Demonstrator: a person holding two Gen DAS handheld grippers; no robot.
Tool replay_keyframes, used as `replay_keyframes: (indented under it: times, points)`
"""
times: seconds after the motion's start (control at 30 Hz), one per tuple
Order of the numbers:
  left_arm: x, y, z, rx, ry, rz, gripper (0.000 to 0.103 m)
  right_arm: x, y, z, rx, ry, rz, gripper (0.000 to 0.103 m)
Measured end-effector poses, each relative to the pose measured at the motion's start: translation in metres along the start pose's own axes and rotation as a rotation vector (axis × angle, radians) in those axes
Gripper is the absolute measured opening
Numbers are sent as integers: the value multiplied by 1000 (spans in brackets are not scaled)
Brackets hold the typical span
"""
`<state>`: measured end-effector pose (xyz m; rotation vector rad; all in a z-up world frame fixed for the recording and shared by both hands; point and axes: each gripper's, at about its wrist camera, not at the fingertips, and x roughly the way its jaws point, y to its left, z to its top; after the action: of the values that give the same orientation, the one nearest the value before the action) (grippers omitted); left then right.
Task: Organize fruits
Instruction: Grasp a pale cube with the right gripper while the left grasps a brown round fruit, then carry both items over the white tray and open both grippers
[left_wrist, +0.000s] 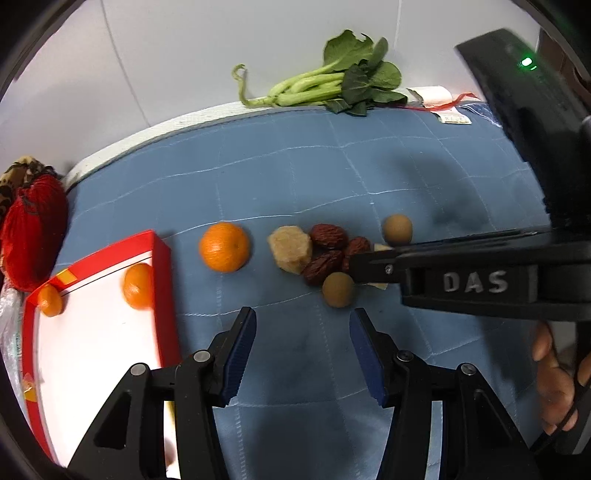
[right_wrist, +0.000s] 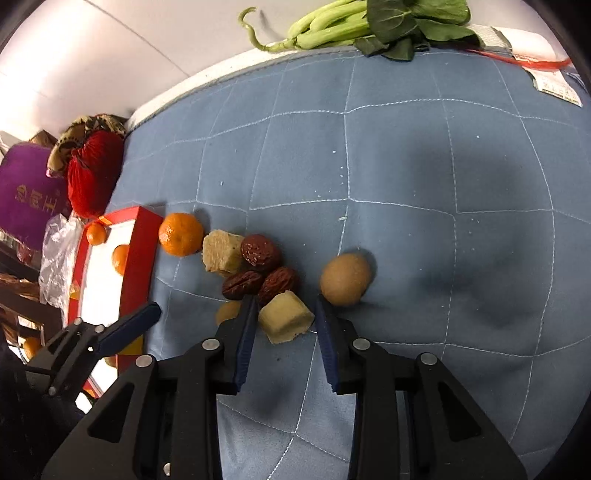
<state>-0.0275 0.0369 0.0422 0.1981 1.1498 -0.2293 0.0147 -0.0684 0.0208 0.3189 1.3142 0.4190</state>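
Here, low in the right wrist frame's centre, a pale cube (right_wrist: 286, 320) is lying between the right gripper (right_wrist: 284, 314) pads, which are pressing its sides. Red dates (right_wrist: 260, 253) and a tangerine (right_wrist: 181, 234) are sitting up-left of it, a round brown fruit (right_wrist: 344, 278) up-right. The left gripper (left_wrist: 303, 345) is hanging apart and empty beside the red tray (left_wrist: 162, 280) at lower left.
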Motion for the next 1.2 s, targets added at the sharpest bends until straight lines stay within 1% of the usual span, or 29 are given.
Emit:
replay_keyframes:
  times: [0.07, 0.13, 0.2, 0.27, 0.33, 0.4, 0.43, 0.47, 0.53, 0.57, 0.67, 0.73, 0.83, 0.93, 1.0, 1.1, 1.2]
  points:
    - [5, -5, 2, 9, 7, -5, 54, -11, -5, 0, 15, -21, -11, 29]
    - [10, -7, 5, 11, 1, 2, 54, -22, -12, 1, 41, -40, 11, 29]
    - [13, -7, 8, -6, -6, -16, 54, -35, -19, 2, 78, -66, 47, 29]
    - [18, -4, 9, -35, 2, -32, 54, -44, -25, 4, 93, -83, 56, 29]
    - [25, -2, 11, -62, 13, -57, 51, -49, -30, 5, 115, -94, 70, 29]
    - [31, -3, 12, -81, 24, -72, 44, -50, -30, 5, 118, -92, 76, 28]
    - [33, -3, 12, -88, 27, -74, 37, -49, -29, 5, 117, -91, 78, 29]
    - [34, -4, 12, -96, 27, -73, 33, -49, -28, 5, 115, -89, 81, 29]
    - [35, -4, 12, -107, 22, -77, 31, -48, -24, 4, 113, -87, 86, 29]
    - [35, -3, 12, -118, 19, -88, 22, -48, -24, 4, 112, -89, 86, 29]
    - [32, 3, 12, -152, -4, -113, 22, -48, -23, 4, 108, -87, 84, 29]
    - [27, 4, 11, -148, -15, -107, 22, -47, -22, 4, 106, -83, 85, 29]
    - [8, 7, 7, -147, -32, -115, 22, -48, -12, 3, 80, -85, 113, 29]
    - [-24, 14, -6, -117, -72, -59, 22, -45, 5, 1, 42, -73, 179, 29]
    - [-41, 26, -17, -118, -88, -16, 22, -39, 21, -1, 15, -62, 235, 29]
    - [-61, 56, -36, -159, -94, 41, 22, -25, 52, -6, -46, -27, 306, 29]
    - [-67, 97, -57, -237, -67, 111, 22, -8, 88, -16, -117, 16, 371, 29]
